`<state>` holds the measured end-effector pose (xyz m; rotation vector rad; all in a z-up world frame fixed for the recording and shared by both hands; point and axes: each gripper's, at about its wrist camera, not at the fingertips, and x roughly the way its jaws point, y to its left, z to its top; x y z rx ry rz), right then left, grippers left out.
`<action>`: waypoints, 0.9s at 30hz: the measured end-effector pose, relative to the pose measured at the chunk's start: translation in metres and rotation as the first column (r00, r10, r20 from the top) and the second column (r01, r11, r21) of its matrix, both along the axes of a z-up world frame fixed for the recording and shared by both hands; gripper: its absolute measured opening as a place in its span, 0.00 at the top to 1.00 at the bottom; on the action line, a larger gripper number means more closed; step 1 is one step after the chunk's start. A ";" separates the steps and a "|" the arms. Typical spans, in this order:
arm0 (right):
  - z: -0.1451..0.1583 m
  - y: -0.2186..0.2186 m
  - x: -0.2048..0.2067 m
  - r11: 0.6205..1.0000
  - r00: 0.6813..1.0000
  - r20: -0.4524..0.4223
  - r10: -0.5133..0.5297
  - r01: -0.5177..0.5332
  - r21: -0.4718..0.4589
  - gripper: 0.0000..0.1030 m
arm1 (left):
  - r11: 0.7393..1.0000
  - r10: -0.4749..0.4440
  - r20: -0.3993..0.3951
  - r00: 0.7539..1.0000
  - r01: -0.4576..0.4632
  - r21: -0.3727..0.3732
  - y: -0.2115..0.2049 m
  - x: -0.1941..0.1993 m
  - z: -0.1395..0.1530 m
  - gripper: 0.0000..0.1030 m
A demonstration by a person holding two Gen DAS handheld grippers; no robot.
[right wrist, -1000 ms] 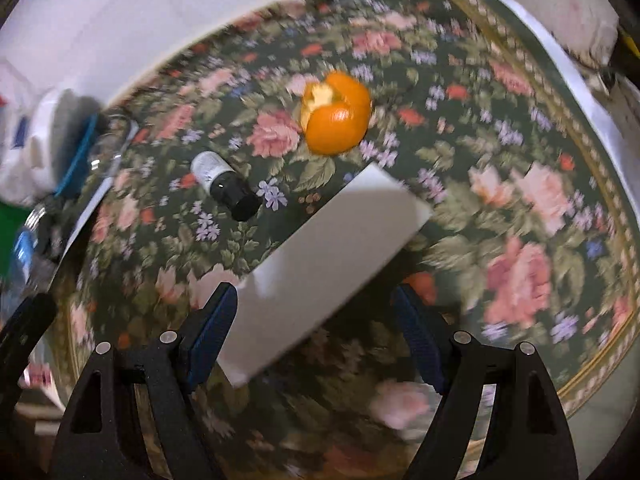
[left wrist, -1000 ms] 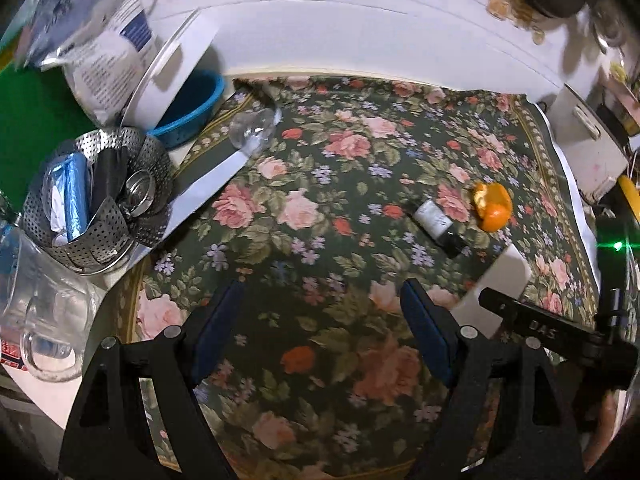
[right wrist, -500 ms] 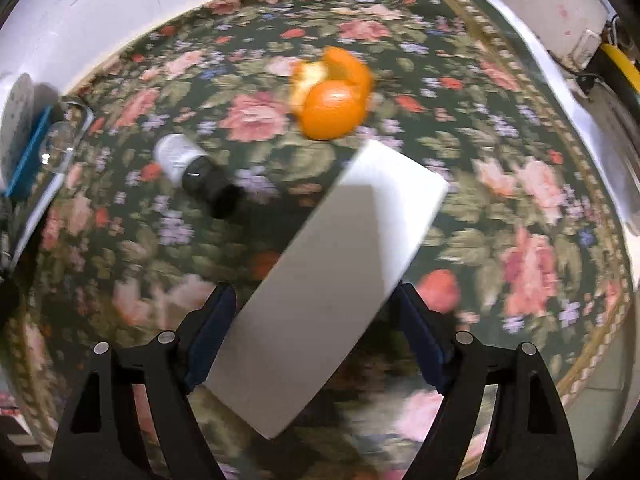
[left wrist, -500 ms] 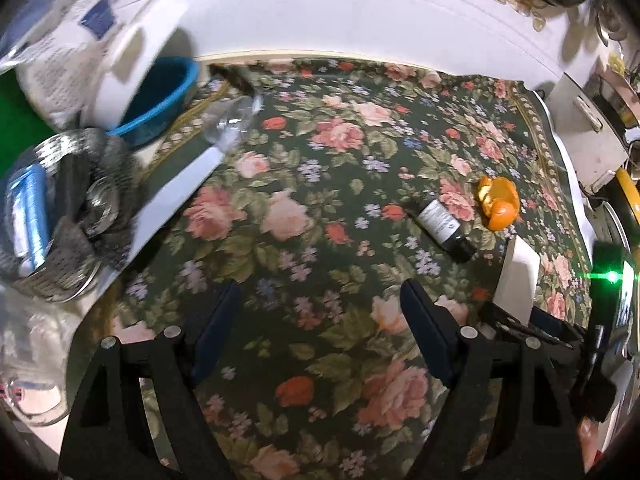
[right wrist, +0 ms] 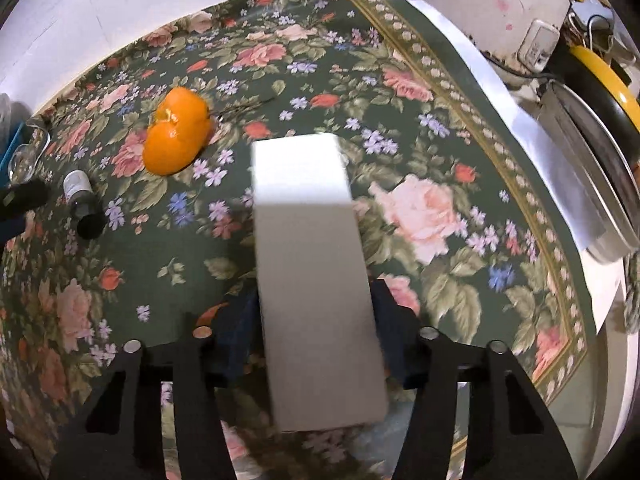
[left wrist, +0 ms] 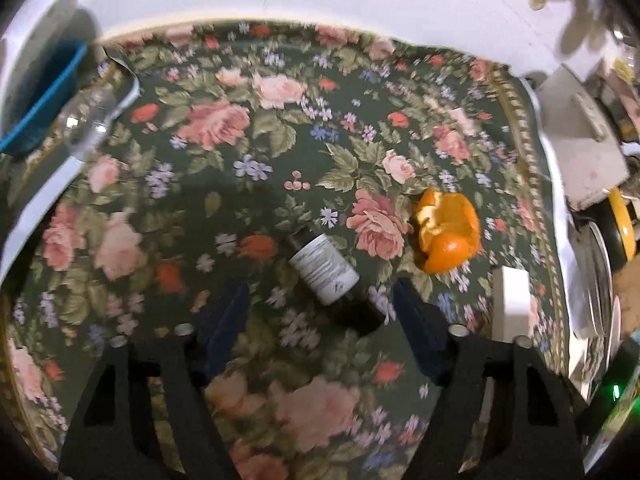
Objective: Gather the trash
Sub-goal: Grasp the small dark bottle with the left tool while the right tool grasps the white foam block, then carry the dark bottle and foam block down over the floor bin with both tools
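Right wrist view: your right gripper (right wrist: 312,320) has the white box (right wrist: 310,264) between its blue pads, jaws just drawn in until both pads meet the box's long sides; the box runs lengthwise away from you over the floral tablecloth (right wrist: 440,160), closed, contents not visible. Orange peel (right wrist: 178,140), a hollow cupped shell, lies well up and left of the box on the cloth. Further left, the small bottle (right wrist: 82,204) lies on its side, pale label toward the wall, dark cap toward you; what it holds cannot be told. A clear glass (right wrist: 24,160) sits at the left edge by a blue rim, too cropped to see inside. Left wrist view: your left gripper (left wrist: 320,316) hovers over the bottle (left wrist: 324,266), jaws partly open and just narrowed, the bottle's dark cap end lying between the fingertips but neither pad touching it, as far as the blur lets you judge. The peel (left wrist: 448,232) sits just right of the bottle, its torn open side up, nothing inside. The white box (left wrist: 510,296) shows at the right, beside it. At far left the blue bowl (left wrist: 44,96) is cut off, interior hidden; the clear glass (left wrist: 86,124) beside it looks empty. A white appliance (left wrist: 580,148) stands off the cloth's right border.
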<state>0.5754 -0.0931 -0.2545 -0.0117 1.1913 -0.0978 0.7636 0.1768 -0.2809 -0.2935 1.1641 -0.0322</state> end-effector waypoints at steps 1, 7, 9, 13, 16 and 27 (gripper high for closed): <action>-0.005 0.006 0.011 1.000 1.000 0.001 0.002 -0.002 0.002 0.54 | 1.000 0.011 -0.015 1.000 -0.011 0.006 -0.002 0.006 -0.005 0.41; -0.010 0.007 0.016 1.000 1.000 0.005 0.017 -0.017 0.021 0.54 | 0.998 0.062 -0.038 0.997 -0.061 0.033 -0.006 0.020 -0.017 0.59; -0.008 0.005 0.016 0.999 1.000 0.002 0.021 -0.021 0.028 0.54 | 0.997 0.051 -0.035 0.998 -0.049 0.062 -0.011 0.021 -0.017 0.62; -0.004 0.000 0.016 0.999 1.000 0.015 0.027 -0.027 0.042 0.54 | 0.995 0.035 -0.026 0.999 -0.032 0.095 -0.014 0.021 -0.017 0.74; 0.003 -0.006 0.014 0.998 0.999 0.030 0.031 -0.033 0.058 0.54 | 0.997 0.034 -0.033 0.999 -0.031 0.077 -0.011 0.017 -0.017 0.73; 0.044 -0.024 -0.002 0.980 0.984 0.121 0.132 -0.148 0.135 0.54 | 0.997 0.019 0.053 0.998 -0.023 0.070 -0.042 -0.052 0.023 0.74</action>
